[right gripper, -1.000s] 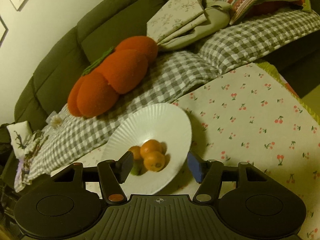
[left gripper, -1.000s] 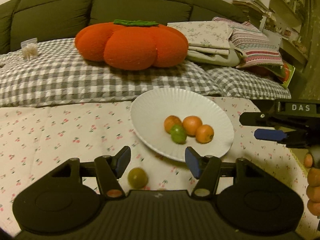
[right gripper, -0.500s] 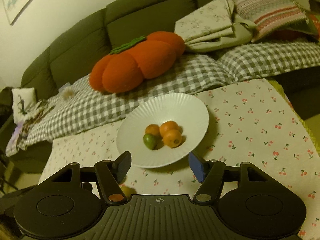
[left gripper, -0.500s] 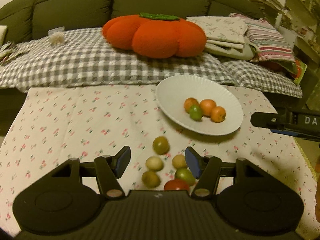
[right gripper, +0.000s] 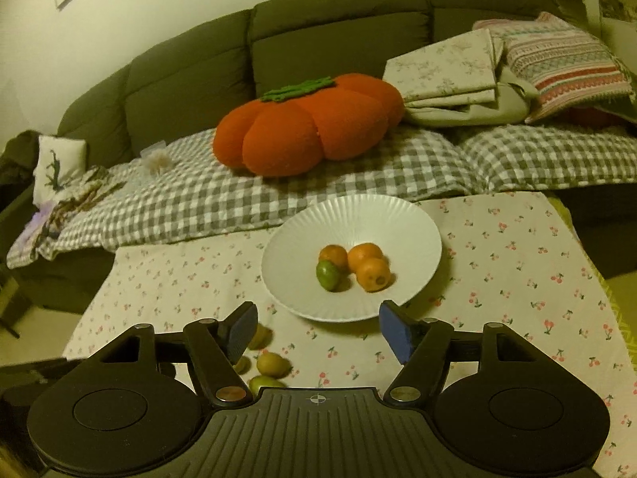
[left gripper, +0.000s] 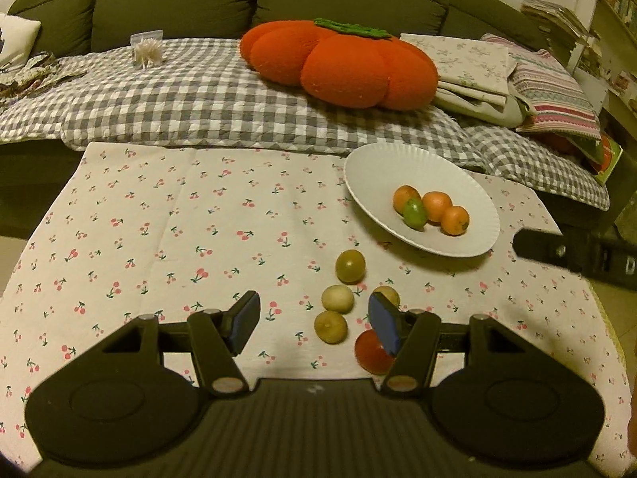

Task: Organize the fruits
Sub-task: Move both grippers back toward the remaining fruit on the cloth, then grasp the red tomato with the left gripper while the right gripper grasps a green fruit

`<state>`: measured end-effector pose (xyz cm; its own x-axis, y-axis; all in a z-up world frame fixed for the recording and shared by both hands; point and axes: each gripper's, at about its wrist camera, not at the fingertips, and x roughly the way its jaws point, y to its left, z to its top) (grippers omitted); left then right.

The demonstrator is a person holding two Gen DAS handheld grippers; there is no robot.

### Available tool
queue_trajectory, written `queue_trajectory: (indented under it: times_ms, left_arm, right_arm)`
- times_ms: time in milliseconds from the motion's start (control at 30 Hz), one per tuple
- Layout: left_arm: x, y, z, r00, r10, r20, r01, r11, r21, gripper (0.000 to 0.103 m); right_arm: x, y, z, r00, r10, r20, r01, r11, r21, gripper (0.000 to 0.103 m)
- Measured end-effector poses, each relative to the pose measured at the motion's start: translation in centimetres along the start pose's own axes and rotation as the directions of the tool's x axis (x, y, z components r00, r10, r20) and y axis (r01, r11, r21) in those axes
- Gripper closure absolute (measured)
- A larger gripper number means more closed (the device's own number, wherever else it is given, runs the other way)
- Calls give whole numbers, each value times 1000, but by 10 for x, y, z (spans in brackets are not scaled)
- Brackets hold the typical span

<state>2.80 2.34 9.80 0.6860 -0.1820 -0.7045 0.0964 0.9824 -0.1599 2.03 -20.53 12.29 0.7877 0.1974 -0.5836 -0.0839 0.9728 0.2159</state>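
A white ribbed plate on the cherry-print cloth holds three orange fruits and a green one. Several loose yellow-green fruits and a red one lie on the cloth in front of the plate. My left gripper is open and empty above the loose fruits. My right gripper is open and empty, just in front of the plate; its dark body shows at the right of the left wrist view.
A big orange pumpkin cushion lies on a grey checked blanket on the dark sofa behind the table. Folded cloths and a striped pillow are stacked at the right. Shelves stand at far right.
Both grippers have pulled back and up from the plate. The loose fruits have come into view under the left gripper. Both stay open.
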Motion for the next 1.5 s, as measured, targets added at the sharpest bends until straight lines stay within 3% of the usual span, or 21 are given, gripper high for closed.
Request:
queue_trajectory:
  times_ms: [333, 467, 567, 733, 1067, 1333, 1500]
  left_arm:
    - [8, 28, 3, 1000, -10, -26, 7, 993, -115, 44]
    - [12, 22, -2, 999, -26, -39, 22, 995, -94, 45]
    - [18, 7, -10, 996, -55, -68, 53, 998, -39, 45]
    - [35, -24, -28, 985, -114, -127, 121, 992, 48, 46]
    - [63, -49, -41, 991, -60, -123, 75, 990, 121, 70]
    - [37, -24, -24, 990, -79, -115, 81, 997, 12, 70]
    - [25, 6, -8, 997, -30, -69, 24, 997, -80, 70]
  right_arm:
    - [26, 13, -19, 983, 101, -152, -97, 995, 30, 35]
    - [36, 18, -27, 968, 129, -215, -121, 991, 54, 35]
    - [42, 9, -29, 956, 147, -252, -110, 982, 154, 35]
    - [42, 0, -26, 971, 98, -220, -58, 982, 180, 35]
    - [55, -11, -31, 968, 80, -239, -37, 983, 179, 35]
    - [63, -21, -29, 969, 66, -238, -22, 983, 182, 35]
    - [67, -18, -32, 966, 77, -245, -36, 986, 164, 35]
